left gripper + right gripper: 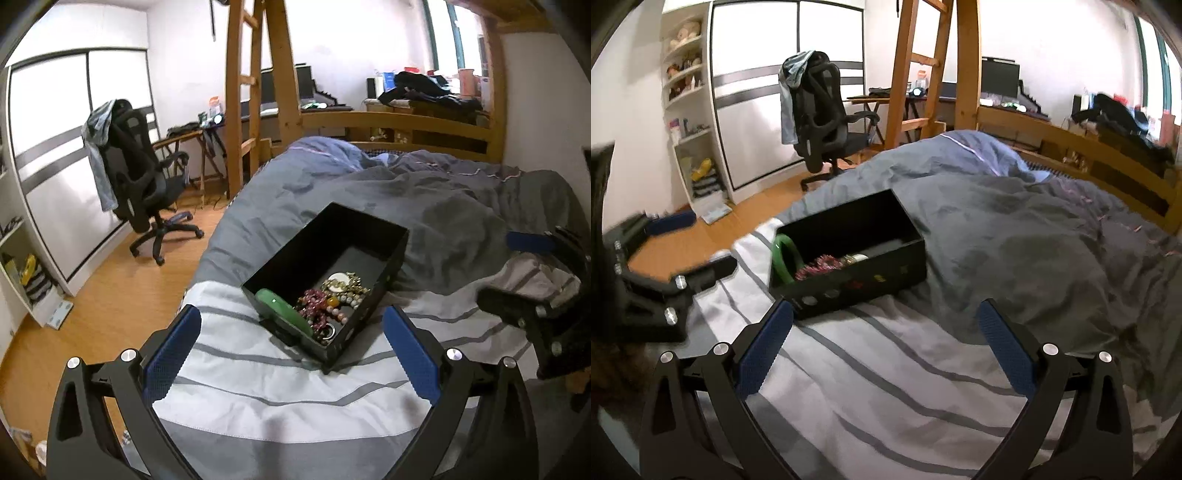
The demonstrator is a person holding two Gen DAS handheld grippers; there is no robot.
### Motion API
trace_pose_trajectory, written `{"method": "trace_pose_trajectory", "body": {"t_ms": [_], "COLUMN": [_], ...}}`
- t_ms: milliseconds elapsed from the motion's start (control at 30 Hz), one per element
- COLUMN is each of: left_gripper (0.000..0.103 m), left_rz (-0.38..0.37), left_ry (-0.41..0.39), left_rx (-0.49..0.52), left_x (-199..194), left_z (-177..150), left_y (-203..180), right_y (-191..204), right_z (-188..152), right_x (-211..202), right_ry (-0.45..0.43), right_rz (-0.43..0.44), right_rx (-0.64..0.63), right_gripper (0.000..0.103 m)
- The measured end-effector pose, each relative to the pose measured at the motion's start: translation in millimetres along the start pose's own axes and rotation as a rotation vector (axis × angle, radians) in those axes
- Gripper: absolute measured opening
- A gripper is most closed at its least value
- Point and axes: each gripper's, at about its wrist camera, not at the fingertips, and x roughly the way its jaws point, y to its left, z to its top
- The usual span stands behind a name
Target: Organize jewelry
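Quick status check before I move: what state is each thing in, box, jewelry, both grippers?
black box: open, no lid, resting on the striped sheet
green bangle: inside the box, leaning on its wall
red bead strand: inside, piled with other pieces
gold and white piece: inside, on the pile
left gripper: open, empty, short of the box
right gripper: open, empty, short of the box
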Motion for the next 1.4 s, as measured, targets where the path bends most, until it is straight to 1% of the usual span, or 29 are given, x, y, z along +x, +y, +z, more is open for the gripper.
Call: {"method": "trace_pose_trajectory", "body": {"t_ms": [100, 200, 333, 467, 600, 867, 1200, 1400], "left_gripper": [0.097, 0.097, 0.097, 0.097, 0.097, 0.097, 0.097, 0.097], "left_rz": [0.001, 0.009, 0.013, -0.013, -0.020, 0.011, 0.004, 0.003], "left_ry": [0.021, 0.026, 0.025, 0.034, 0.025, 0.010, -0.008, -0.009], "left_rx": [-0.015, -0.005, 0.044, 0.047, 0.045, 0.042, 0.070, 0.070], "left_x": [5, 6, 7, 10, 8, 3, -1, -1], "left_z": [0, -1, -4, -6, -7, -8, -9, -9], "left_y": [5, 7, 5, 3, 3, 4, -2, -2], "right_y": [-3, -6, -11, -10, -7, -4, 3, 4], "right_z": [-4, -7, -7, -7, -7, -8, -10, -10], "right_x": [-1, -6, -11, -13, -13, -12, -9, -9], "right_ry": [-0.001, -0.016, -0.034, -0.047, -0.047, -0.041, -0.029, -0.031], "right_rz": [0.020, 0.030, 0.042, 0.046, 0.045, 0.053, 0.059, 0.062], "right_rx": [0.006, 0.017, 0.042, 0.041, 0.029, 0.021, -0.009, -0.010], "right_gripper": [0.099, 0.099, 0.099, 0.099, 0.099, 0.099, 0.099, 0.099]}}
